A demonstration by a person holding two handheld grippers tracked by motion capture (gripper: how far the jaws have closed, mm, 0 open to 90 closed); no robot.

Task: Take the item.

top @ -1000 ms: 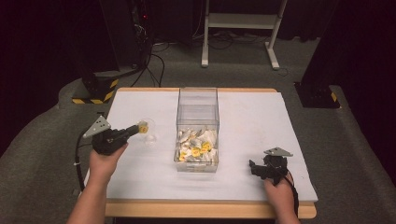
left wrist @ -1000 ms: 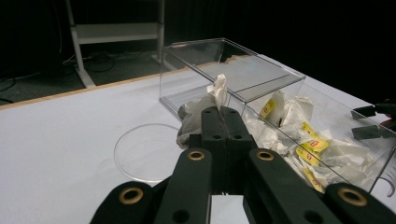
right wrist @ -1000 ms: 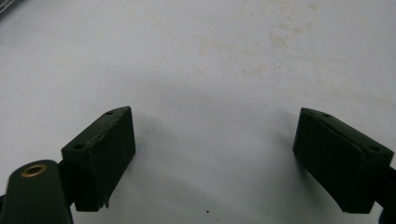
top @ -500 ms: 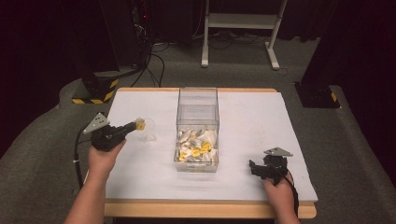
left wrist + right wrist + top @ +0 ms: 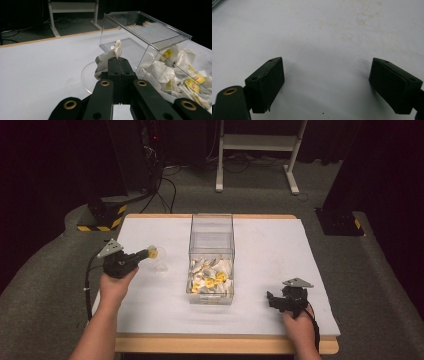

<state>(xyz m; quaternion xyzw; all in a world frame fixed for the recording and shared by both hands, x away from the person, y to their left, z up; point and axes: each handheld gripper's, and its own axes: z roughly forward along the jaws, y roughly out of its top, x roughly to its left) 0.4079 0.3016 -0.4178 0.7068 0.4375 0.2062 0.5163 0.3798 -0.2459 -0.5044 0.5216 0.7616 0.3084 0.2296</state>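
My left gripper (image 5: 148,254) (image 5: 119,59) is shut on a white tea bag (image 5: 105,62) whose yellow tag (image 5: 153,253) sticks out at the tips. It hangs just above a small clear round dish (image 5: 161,267) (image 5: 85,75), left of the clear plastic box (image 5: 212,245) (image 5: 150,32). Several tea bags with yellow tags (image 5: 210,277) (image 5: 175,72) lie piled in the box's near end. My right gripper (image 5: 272,299) (image 5: 327,67) rests open on the white table near the front right, with bare tabletop between its pads.
The white tabletop (image 5: 270,250) has a wooden front edge (image 5: 220,345). Beyond the table stand a white metal frame (image 5: 255,150) and a dark stand with cables (image 5: 150,170) on the grey floor.
My left gripper has shifted a little and sunk slightly with the tea bag in it. The right gripper has stayed where it was.
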